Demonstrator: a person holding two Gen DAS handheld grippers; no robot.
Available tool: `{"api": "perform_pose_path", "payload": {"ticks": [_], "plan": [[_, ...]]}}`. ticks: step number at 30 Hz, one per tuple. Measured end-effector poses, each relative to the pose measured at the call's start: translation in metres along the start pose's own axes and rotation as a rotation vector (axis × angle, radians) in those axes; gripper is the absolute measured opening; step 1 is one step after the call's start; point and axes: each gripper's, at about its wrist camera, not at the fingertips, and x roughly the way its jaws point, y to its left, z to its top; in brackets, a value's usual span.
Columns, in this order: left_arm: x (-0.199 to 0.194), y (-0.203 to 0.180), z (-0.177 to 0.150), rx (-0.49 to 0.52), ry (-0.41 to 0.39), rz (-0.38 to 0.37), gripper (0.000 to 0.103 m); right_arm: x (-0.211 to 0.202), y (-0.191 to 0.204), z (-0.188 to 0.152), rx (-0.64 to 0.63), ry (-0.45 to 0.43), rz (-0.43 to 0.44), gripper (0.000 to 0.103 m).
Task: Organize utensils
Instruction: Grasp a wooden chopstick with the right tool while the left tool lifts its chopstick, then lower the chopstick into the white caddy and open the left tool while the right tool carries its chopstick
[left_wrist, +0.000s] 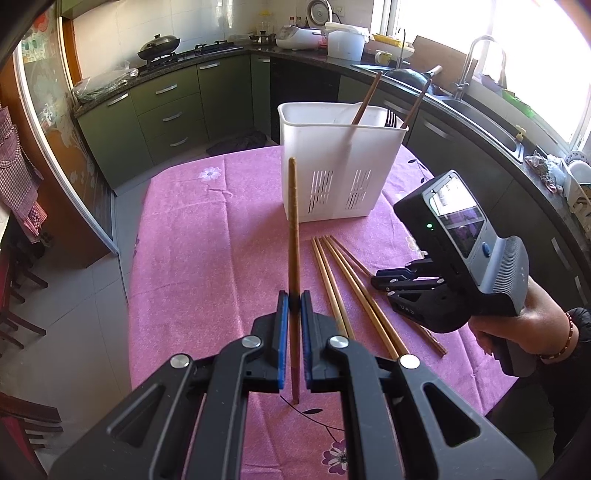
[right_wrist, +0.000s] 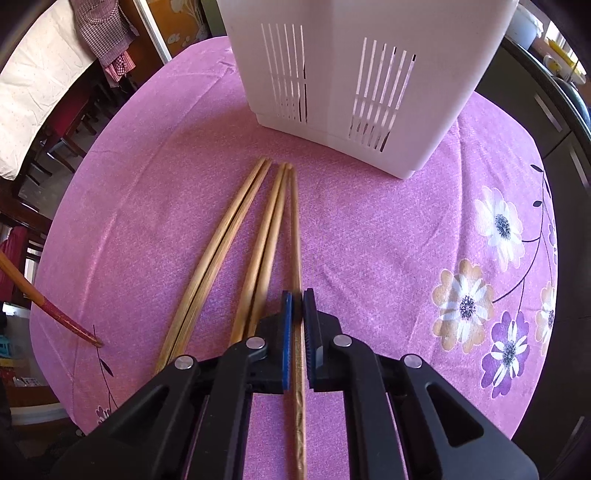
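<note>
Chopstick (left_wrist: 293, 236), caddy (left_wrist: 332, 173) with chopsticks (left_wrist: 365, 98)

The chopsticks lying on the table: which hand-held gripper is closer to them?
Right. The right hand-held gripper is down among the chopsticks on the table, closed on one. The left hand-held gripper is beside them, holding its own chopstick.

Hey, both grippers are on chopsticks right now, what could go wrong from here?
1. The left gripper pinches its chopstick only near the lower end, so the long upper part may pivot or slip.
2. The right gripper closes on one chopstick lying against others; lifting may drag or scatter them.
3. The white holder already has chopsticks leaning inside, which could block insertion.
</note>
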Motion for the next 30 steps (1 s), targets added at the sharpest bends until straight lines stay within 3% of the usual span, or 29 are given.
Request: {"api": "perform_pose_path", "payload": {"ticks": [8, 15, 22, 30], "plan": [[-0.006, 0.003, -0.003, 0.001, -0.007, 0.001, 0.007, -0.069, -0.012, -0.023, 0.032, -0.167, 0.057, 0.007], [-0.018, 0.002, -0.006, 0.009, -0.023, 0.014, 0.007, -0.139, -0.018, -0.064, 0.037, -0.324, 0.074, 0.007], [-0.027, 0.001, -0.009, 0.023, -0.031, 0.028, 0.007, -0.163, -0.022, -0.091, 0.034, -0.358, 0.061, 0.007], [-0.031, -0.001, -0.006, 0.035, -0.033, 0.036, 0.007, -0.160, -0.022, -0.096, 0.035, -0.361, 0.063, 0.007]]}}
